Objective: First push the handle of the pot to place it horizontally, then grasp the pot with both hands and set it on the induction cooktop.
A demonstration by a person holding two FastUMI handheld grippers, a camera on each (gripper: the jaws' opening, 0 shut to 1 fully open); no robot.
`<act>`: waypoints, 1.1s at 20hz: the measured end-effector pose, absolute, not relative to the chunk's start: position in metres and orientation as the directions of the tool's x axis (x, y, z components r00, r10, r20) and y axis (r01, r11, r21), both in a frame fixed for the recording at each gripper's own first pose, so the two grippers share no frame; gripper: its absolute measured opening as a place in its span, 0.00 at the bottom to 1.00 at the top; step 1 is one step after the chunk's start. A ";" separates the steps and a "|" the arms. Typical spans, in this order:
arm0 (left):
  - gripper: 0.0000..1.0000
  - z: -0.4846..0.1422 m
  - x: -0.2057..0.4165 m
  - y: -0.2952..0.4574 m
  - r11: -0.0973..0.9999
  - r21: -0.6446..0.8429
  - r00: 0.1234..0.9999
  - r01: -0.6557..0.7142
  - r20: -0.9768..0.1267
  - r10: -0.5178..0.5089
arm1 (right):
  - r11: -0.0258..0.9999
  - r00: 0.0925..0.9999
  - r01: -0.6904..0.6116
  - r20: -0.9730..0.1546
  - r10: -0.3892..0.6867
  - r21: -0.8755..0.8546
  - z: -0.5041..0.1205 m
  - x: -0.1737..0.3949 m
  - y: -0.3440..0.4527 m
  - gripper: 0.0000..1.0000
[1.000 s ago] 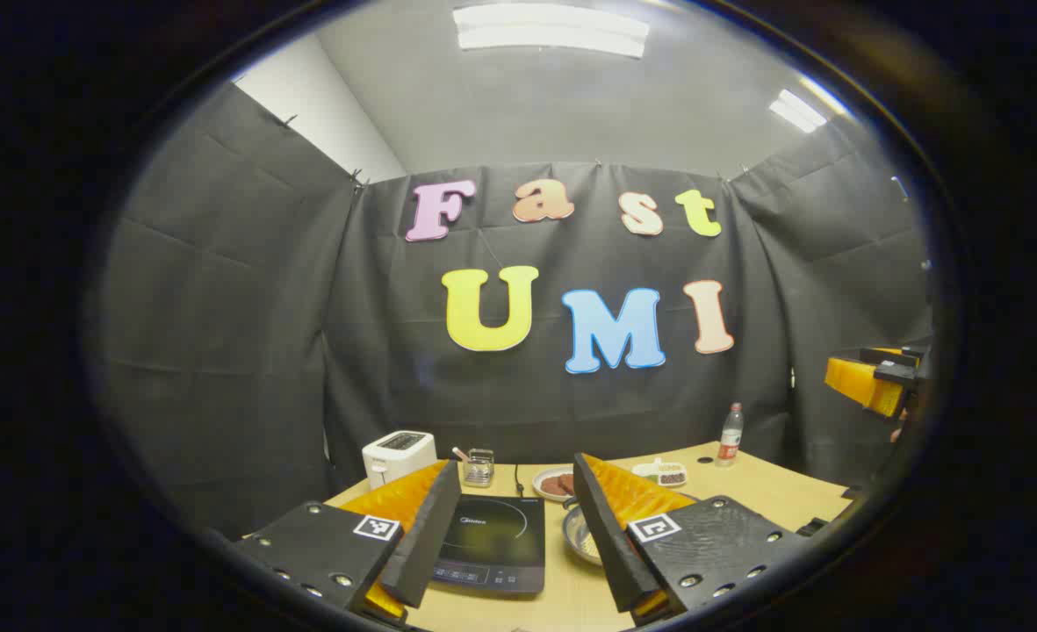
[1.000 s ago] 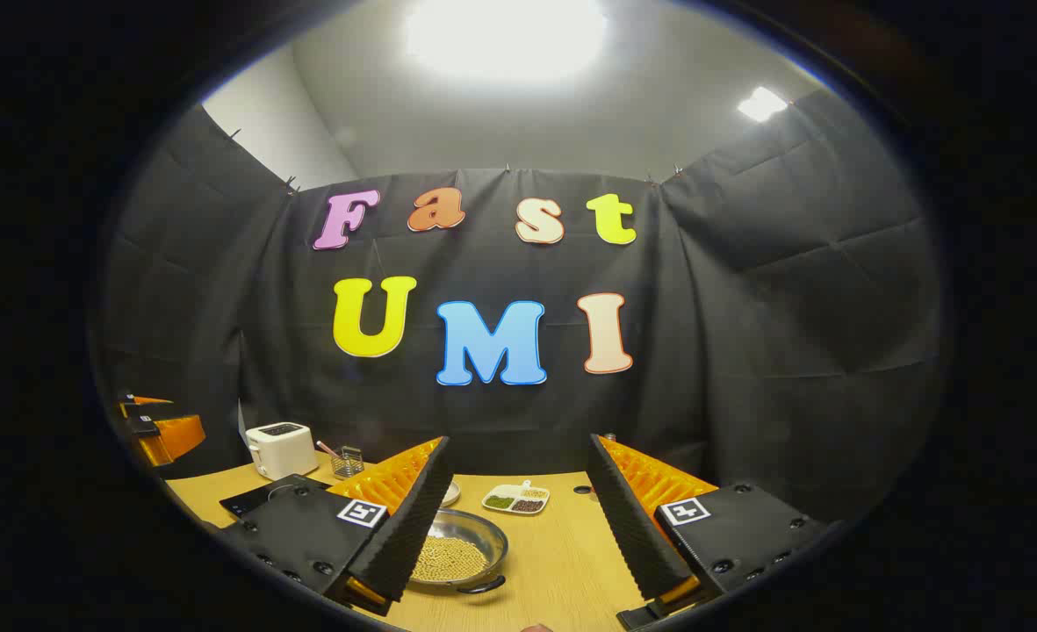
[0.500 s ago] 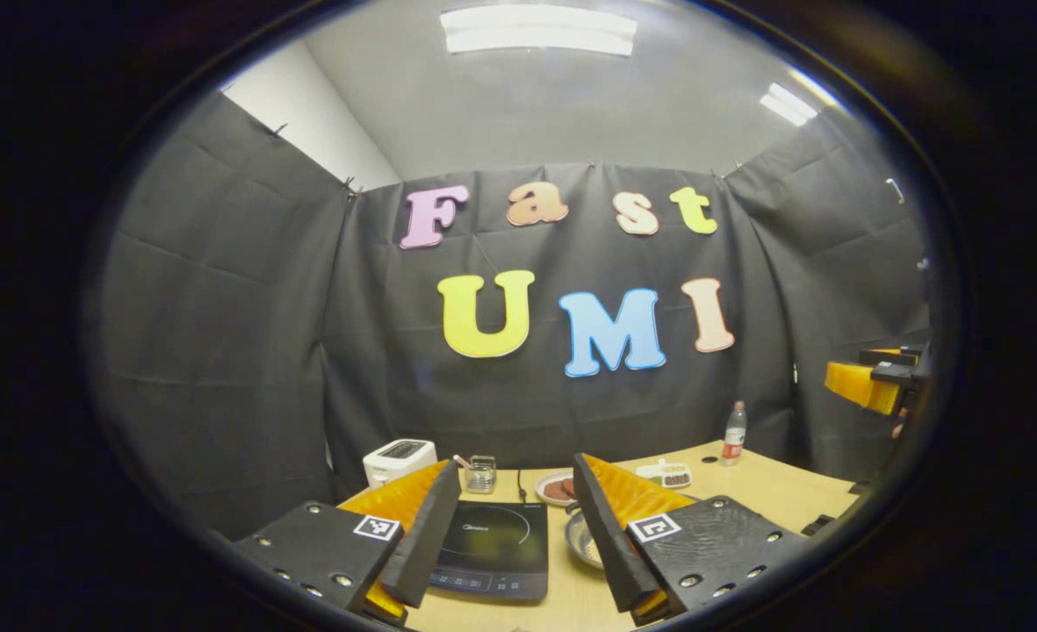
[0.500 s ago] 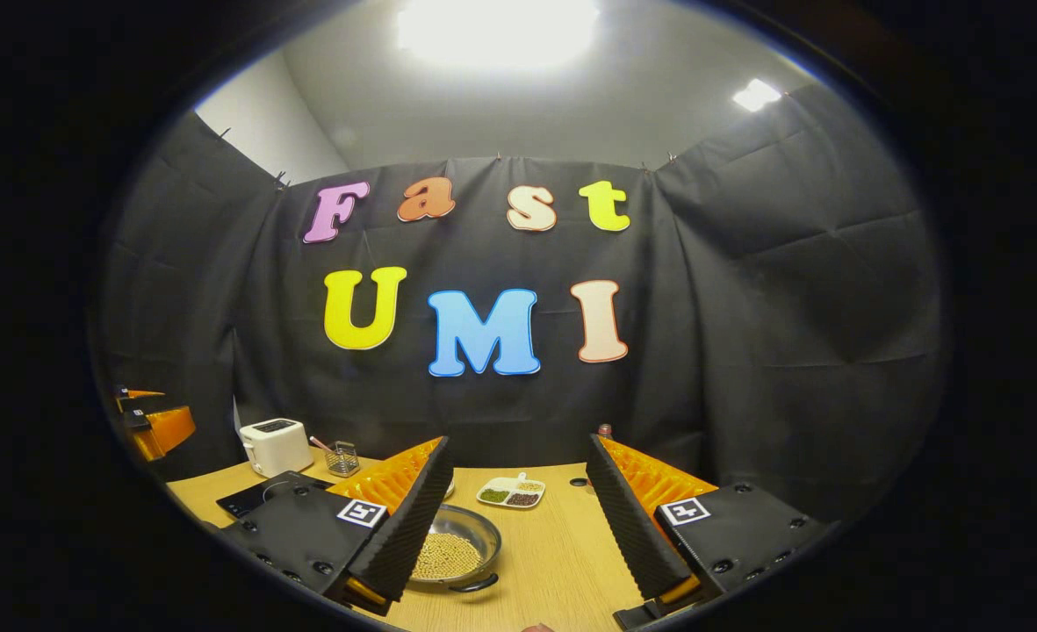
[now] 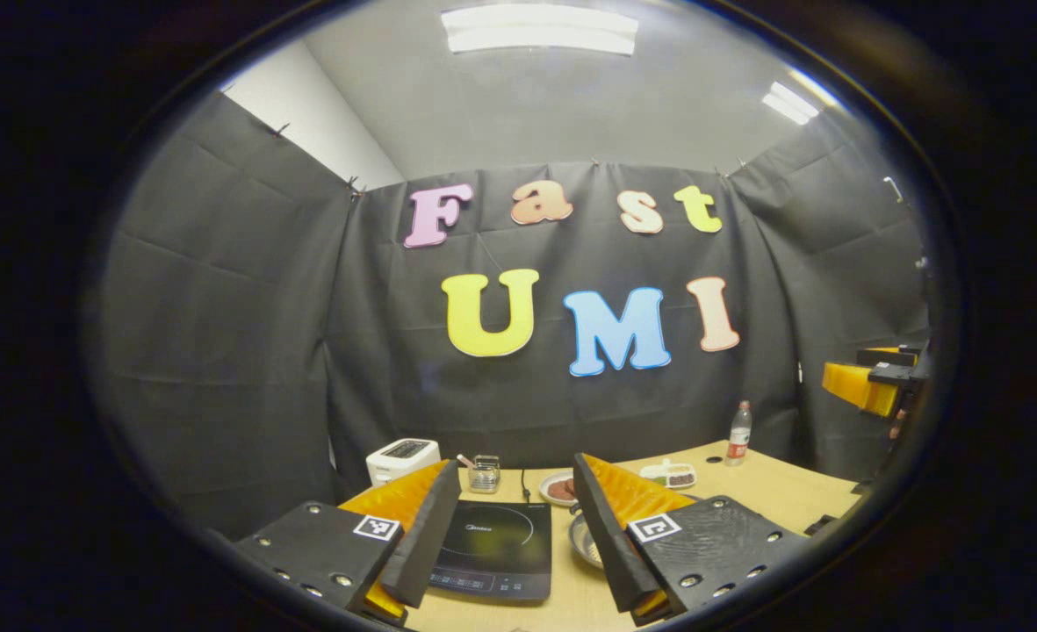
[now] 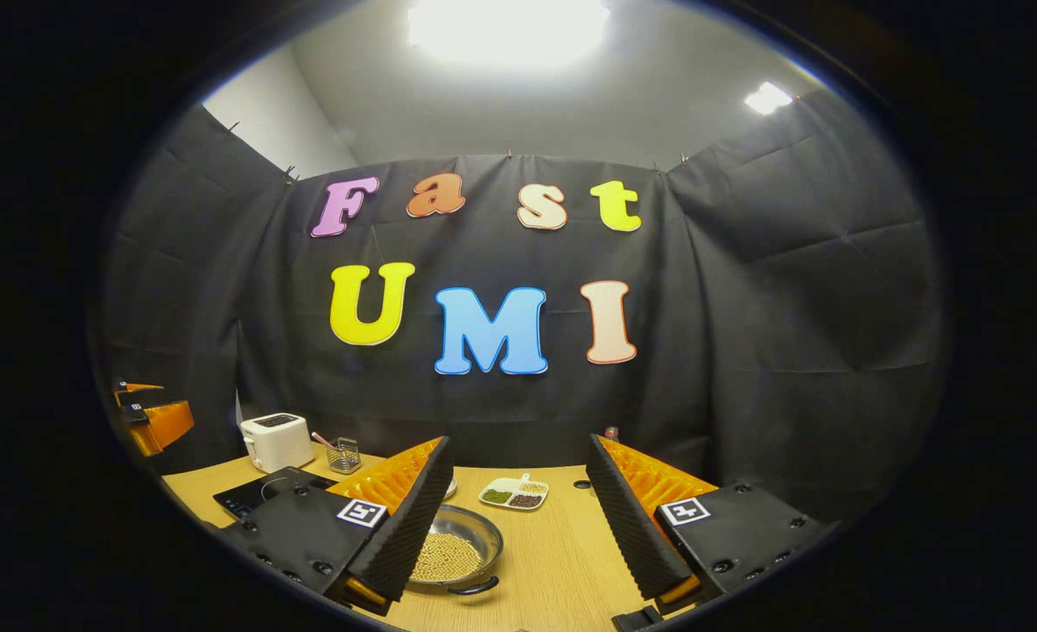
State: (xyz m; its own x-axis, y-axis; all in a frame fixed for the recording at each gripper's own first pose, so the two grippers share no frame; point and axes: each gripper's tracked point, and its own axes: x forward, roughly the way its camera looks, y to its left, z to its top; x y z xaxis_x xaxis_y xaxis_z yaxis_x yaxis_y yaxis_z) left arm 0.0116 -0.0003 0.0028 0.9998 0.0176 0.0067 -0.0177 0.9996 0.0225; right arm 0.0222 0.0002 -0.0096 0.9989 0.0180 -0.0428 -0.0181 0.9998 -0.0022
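Note:
A steel pot (image 6: 452,553) holding yellow beans sits on the wooden table, with one dark handle (image 6: 474,586) at its near side. My right gripper (image 6: 518,441) hovers open above and short of it, and the pot lies partly behind its left finger. A black induction cooktop (image 5: 493,549) lies flat left of the pot. My left gripper (image 5: 514,463) is open over the cooktop; its right finger hides most of the pot (image 5: 583,541). The cooktop (image 6: 250,493) also shows at the left of the right gripper view. Each view catches the other gripper at its edge (image 5: 869,386) (image 6: 154,421).
At the back of the table (image 6: 562,562) stand a white toaster (image 5: 402,458), a small wire basket (image 5: 484,474), a plate of dark food (image 5: 558,488), a divided dish of beans (image 6: 514,494) and a plastic bottle (image 5: 737,432). Black cloth walls close the booth.
Both views have shifted slightly, as the grippers drift a little above the table. Both stay open. The pot and cooktop have not moved.

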 end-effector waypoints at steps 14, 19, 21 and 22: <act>0.76 0.003 0.012 0.012 0.999 0.019 0.999 -0.031 0.016 0.031 | 1.000 0.996 -0.025 -0.082 0.023 -0.016 -0.016 0.024 0.013 0.48; 0.76 0.004 0.013 0.019 0.999 0.024 0.999 -0.033 0.022 0.032 | 1.000 0.997 0.006 -0.078 -0.007 -0.016 -0.017 0.024 0.013 0.04; 0.76 0.004 0.014 0.024 0.999 0.027 0.999 -0.033 0.023 0.033 | 0.999 0.995 -0.037 -0.094 0.035 -0.017 -0.022 0.025 0.024 0.00; 0.76 0.004 0.015 0.025 0.999 0.026 0.999 -0.033 0.025 0.033 | 0.998 0.993 -0.057 -0.109 0.055 -0.019 -0.028 0.025 0.030 0.02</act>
State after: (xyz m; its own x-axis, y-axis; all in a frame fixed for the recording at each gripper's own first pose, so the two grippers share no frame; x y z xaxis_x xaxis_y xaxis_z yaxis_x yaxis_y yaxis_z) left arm 0.0145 0.0252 0.0045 0.9992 0.0327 0.0249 -0.0333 0.9991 0.0265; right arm 0.0246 0.0302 -0.0277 0.9926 0.0550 -0.1086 -0.0573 0.9982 -0.0187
